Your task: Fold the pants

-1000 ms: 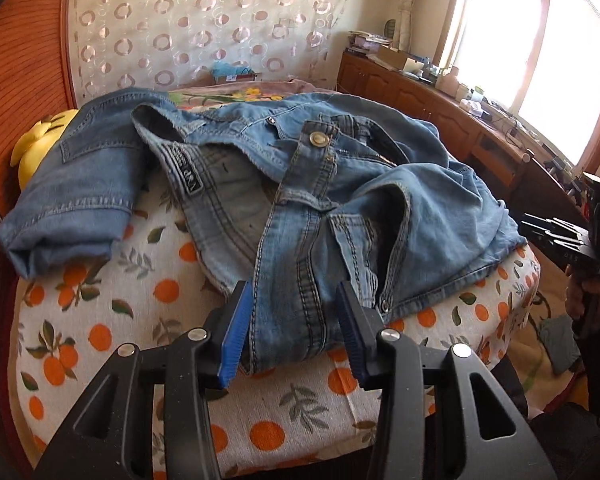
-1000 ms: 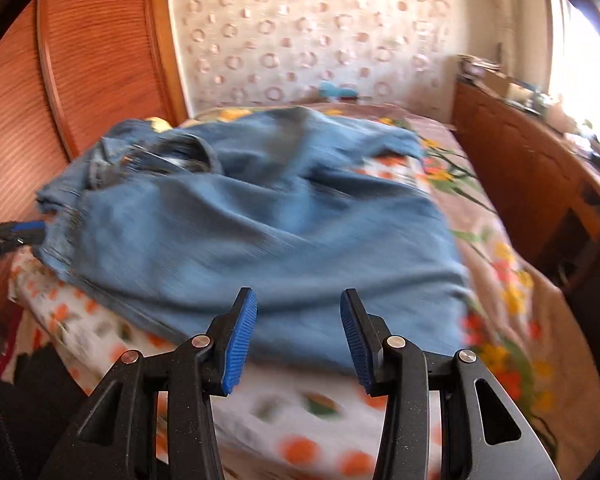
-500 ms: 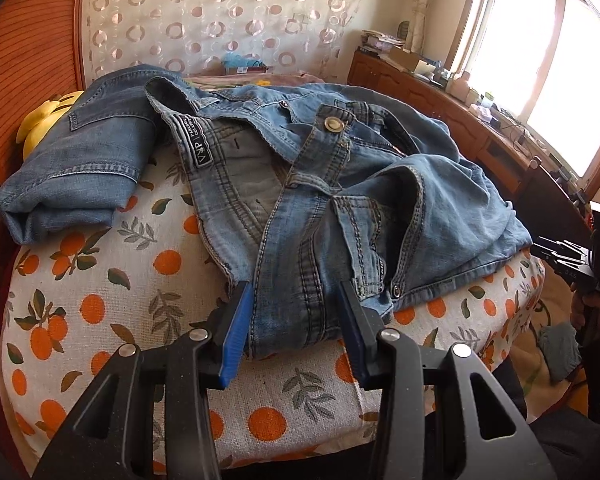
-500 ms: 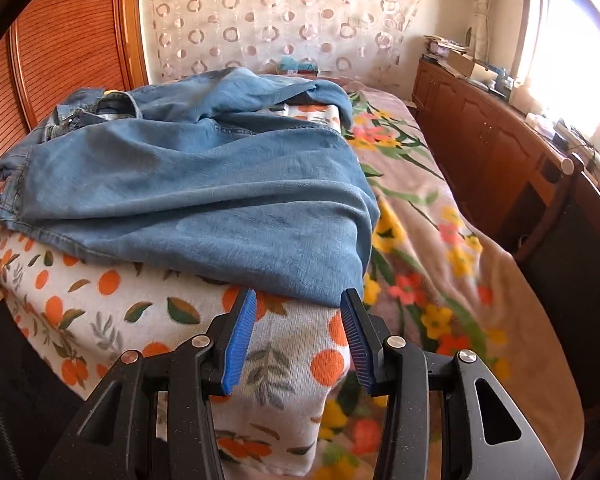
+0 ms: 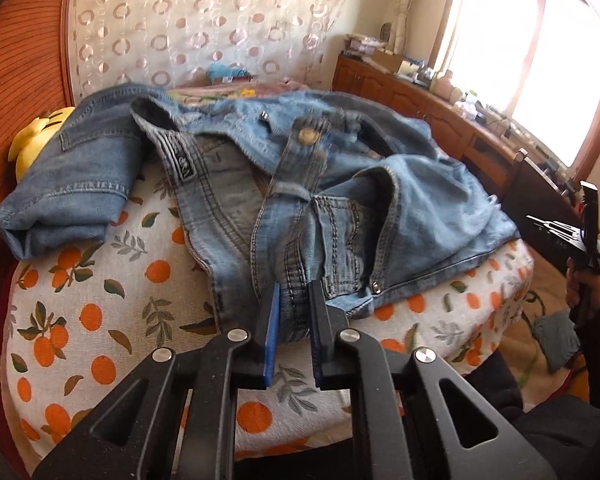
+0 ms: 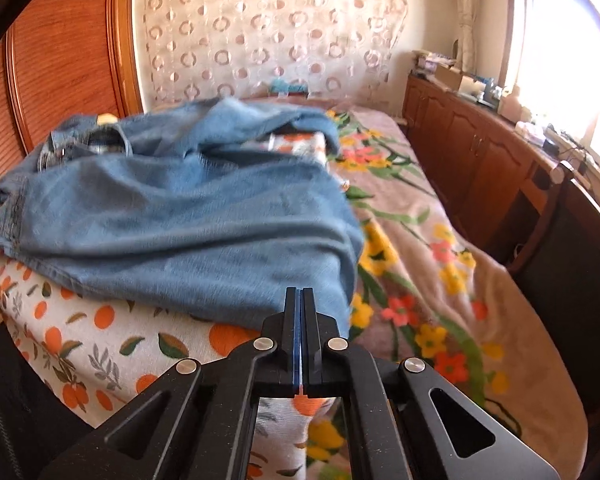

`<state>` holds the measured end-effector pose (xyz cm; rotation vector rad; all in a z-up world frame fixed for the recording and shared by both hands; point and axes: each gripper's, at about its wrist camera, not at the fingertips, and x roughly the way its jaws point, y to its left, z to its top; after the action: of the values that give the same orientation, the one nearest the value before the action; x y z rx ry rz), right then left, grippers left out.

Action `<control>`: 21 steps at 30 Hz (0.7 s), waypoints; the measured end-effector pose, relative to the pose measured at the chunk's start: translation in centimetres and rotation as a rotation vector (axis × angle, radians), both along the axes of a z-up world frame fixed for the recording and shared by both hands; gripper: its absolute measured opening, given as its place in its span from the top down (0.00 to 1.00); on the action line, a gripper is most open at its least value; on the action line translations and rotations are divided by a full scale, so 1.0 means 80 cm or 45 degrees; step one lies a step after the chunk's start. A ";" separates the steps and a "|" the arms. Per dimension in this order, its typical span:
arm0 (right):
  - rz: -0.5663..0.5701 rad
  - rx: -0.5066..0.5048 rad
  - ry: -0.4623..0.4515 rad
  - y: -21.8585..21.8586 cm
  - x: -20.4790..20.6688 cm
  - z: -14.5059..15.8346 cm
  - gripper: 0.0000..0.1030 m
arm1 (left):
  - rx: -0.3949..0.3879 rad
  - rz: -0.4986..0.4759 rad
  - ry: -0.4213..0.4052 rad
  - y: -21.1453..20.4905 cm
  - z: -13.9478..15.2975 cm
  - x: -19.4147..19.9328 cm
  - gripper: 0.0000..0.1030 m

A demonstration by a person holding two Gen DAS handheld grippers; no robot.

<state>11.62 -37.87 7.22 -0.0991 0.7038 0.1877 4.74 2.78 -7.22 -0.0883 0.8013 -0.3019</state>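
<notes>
Denim jeans (image 5: 284, 200) gathered between the left gripper's (image 5: 294, 312) closing jaws; right gripper (image 6: 299, 320) pinched together at the leg's near edge. Lift both evenly, keeping seams aligned.

The crumpled blue denim pants (image 5: 284, 184) are spread on the orange-printed white cushion (image 5: 112, 312), waistband at the near edge. Its seam is pinched between the left gripper (image 5: 294, 308) pads at that edge. A yellow plush toy (image 5: 36, 136) is tucked far left behind a leg. In the right wrist view, the flowered blanket (image 6: 428, 280) is laid right of the pants, the wooden cabinet (image 6: 472, 148) beyond it.
</notes>
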 end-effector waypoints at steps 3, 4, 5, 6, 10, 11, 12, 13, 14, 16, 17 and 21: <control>0.007 0.001 -0.040 -0.008 -0.011 0.014 1.00 | 0.002 -0.032 -0.043 -0.004 0.020 -0.015 0.87; 0.006 0.005 -0.044 -0.011 -0.013 0.016 1.00 | 0.004 -0.039 -0.052 -0.005 0.025 -0.019 0.87; 0.010 0.027 -0.040 -0.015 -0.014 0.015 1.00 | -0.002 -0.040 -0.069 -0.004 0.032 -0.023 0.87; 0.019 0.058 -0.024 -0.017 -0.013 0.011 1.00 | -0.016 -0.041 -0.078 -0.002 0.037 -0.026 0.87; 0.053 0.064 0.034 -0.006 -0.010 -0.016 0.99 | -0.032 -0.034 -0.113 -0.001 0.051 -0.027 0.87; 0.061 0.064 0.046 -0.003 -0.007 -0.022 0.94 | -0.032 -0.032 -0.113 -0.002 0.051 -0.024 0.87; 0.057 0.055 0.055 0.000 -0.005 -0.029 0.82 | -0.030 -0.031 -0.109 -0.003 0.050 -0.022 0.87; 0.047 0.049 0.060 0.002 -0.002 -0.036 0.74 | -0.030 -0.028 -0.104 -0.003 0.048 -0.020 0.87; 0.045 0.062 0.062 0.002 0.001 -0.041 0.60 | -0.032 -0.024 -0.099 -0.003 0.046 -0.018 0.87; 0.054 0.083 0.076 0.001 0.007 -0.051 0.55 | -0.030 -0.017 -0.098 -0.003 0.044 -0.015 0.87; 0.054 0.072 0.086 0.004 0.010 -0.055 0.55 | -0.028 -0.014 -0.100 -0.004 0.044 -0.016 0.87; 0.038 0.010 0.067 0.010 0.027 -0.061 0.54 | -0.028 -0.015 -0.098 -0.004 0.044 -0.014 0.87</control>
<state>13.78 -37.07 2.32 -0.0977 0.7539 0.2224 3.61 2.47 -3.71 -0.0921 0.7222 -0.3238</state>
